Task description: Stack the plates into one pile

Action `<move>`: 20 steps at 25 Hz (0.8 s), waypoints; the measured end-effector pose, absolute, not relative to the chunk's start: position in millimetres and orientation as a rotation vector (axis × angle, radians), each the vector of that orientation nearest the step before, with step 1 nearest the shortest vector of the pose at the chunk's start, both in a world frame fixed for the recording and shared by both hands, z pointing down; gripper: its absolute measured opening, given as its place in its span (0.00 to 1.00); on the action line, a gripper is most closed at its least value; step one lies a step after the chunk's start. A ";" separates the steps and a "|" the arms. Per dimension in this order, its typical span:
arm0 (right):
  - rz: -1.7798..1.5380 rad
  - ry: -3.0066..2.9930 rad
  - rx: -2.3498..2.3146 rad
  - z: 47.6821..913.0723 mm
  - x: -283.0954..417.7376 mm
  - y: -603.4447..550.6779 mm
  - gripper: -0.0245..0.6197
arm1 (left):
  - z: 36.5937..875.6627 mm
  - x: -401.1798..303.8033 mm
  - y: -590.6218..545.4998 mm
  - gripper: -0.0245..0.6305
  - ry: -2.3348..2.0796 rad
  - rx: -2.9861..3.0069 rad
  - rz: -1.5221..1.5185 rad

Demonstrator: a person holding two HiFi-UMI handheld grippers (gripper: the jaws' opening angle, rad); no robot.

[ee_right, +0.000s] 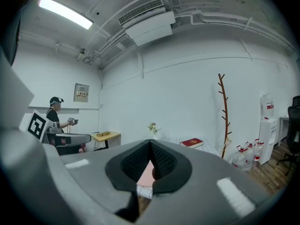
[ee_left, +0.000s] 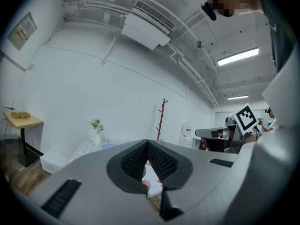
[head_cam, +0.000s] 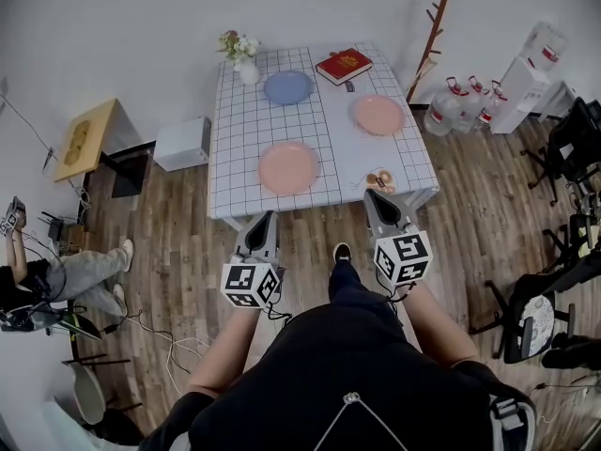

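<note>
Three plates lie apart on the white grid-cloth table (head_cam: 235,158): a blue plate (head_cam: 287,86) at the back, a pink plate (head_cam: 378,115) at the right, and a salmon plate (head_cam: 288,167) near the front edge. My left gripper (head_cam: 266,217) hangs shut and empty just short of the table's front edge, below the salmon plate. At the front right corner my right gripper (head_cam: 373,196) is also shut and empty. In the left gripper view the closed jaws (ee_left: 147,142) point level toward the table. The right gripper view shows closed jaws (ee_right: 151,144) with a pink plate (ee_right: 146,175) behind them.
A red book (head_cam: 344,65) and a vase of flowers (head_cam: 241,59) stand at the table's far edge. A small object (head_cam: 379,178) lies near the front right corner. Water bottles (head_cam: 460,104) and a coat stand (head_cam: 434,26) are to the right, a person (head_cam: 56,275) at left.
</note>
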State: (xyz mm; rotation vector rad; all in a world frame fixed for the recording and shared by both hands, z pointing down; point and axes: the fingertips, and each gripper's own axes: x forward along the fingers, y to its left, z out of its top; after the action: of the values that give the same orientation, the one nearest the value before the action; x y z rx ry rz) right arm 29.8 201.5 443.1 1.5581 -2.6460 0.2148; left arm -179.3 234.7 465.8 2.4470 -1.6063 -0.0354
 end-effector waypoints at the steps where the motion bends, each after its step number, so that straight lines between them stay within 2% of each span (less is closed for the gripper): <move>1: 0.218 -2.648 1.557 444.5 30.1 194.3 0.05 | 465.8 -180.3 228.3 0.03 -1.614 2.444 -0.036; 20: 0.232 -2.728 1.426 432.9 24.9 5.4 0.05 | 447.6 -183.9 60.7 0.03 -1.744 2.358 -0.053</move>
State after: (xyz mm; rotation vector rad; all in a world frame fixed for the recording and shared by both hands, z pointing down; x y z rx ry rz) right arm 24.9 5.4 432.9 1.4258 -2.7285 0.2322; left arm -183.9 60.7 447.6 2.3578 -1.7435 -0.0528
